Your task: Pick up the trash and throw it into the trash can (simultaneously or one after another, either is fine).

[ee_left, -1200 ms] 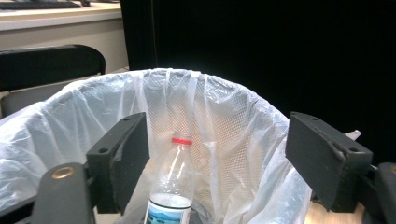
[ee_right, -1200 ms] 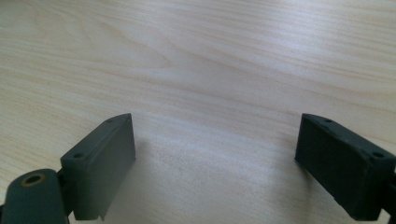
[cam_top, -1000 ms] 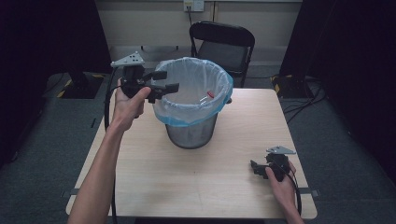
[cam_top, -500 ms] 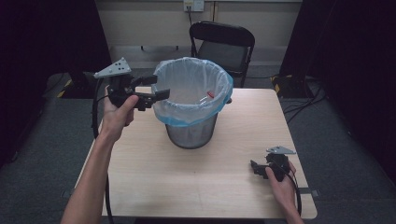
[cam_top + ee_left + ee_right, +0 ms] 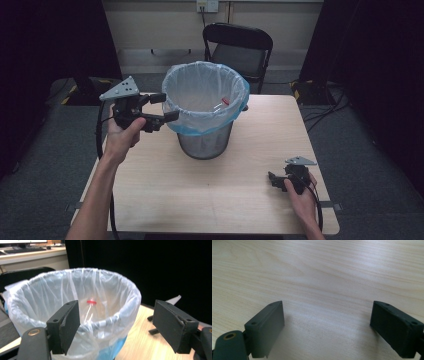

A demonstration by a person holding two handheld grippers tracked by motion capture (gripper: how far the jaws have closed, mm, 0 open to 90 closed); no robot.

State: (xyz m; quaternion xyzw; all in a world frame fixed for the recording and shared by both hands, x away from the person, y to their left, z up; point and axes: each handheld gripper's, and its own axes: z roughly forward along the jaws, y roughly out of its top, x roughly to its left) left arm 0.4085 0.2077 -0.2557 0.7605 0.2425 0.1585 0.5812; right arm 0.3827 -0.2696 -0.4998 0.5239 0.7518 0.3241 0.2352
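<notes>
A mesh bin (image 5: 206, 140) with a clear liner (image 5: 205, 95) stands near the middle of the table (image 5: 200, 200). Inside the liner, a small red item (image 5: 225, 100) lies against the far wall; its kind cannot be told.

The left gripper (image 5: 162, 107) is held above the table's left edge, just beside the bin's rim, jaws pointed at it. The jaws are spread wide and grip nothing. In the left gripper view, the liner rim (image 5: 75, 322) lies ahead of and between the jaws, not touching them; the red item (image 5: 91, 302) is beyond the left jaw's tip.

The right gripper (image 5: 274, 181) rests low at the table's near right corner, well apart from the bin. Its jaws are wide apart and empty, with bare tabletop (image 5: 324, 290) between them.

A black chair (image 5: 239, 47) stands behind the table.
</notes>
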